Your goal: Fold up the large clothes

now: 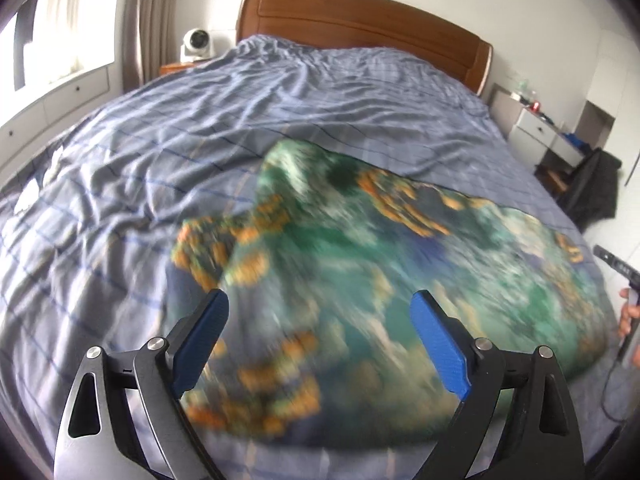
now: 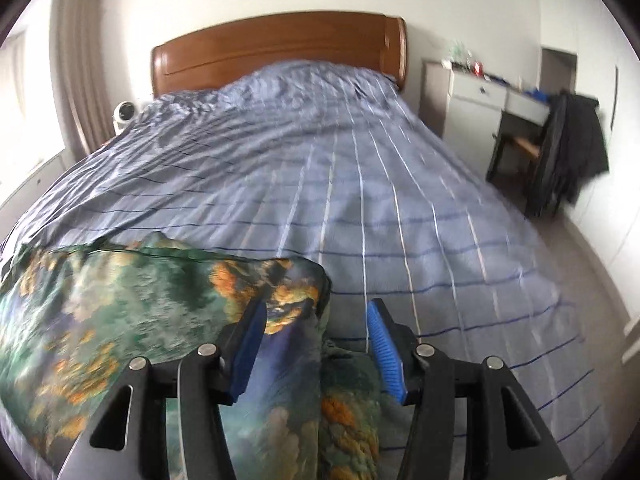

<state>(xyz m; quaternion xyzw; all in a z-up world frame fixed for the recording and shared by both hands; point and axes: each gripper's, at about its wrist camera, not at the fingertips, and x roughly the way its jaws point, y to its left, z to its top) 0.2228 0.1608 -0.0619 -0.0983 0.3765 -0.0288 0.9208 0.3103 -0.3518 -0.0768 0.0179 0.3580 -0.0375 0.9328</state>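
While blurred leftward, garment [image 2: 132,312] edge sharp in right view.

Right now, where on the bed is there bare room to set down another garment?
Free: the blue bedspread between the printed garment and the headboard, and the strip to its right toward the desk. Crowded: the near edge, where the garment lies spread under the left gripper and right gripper.

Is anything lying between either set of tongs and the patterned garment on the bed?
Nothing visible. The left tongs hang open over the garment, and the right tongs are open with its edge between their fingers.
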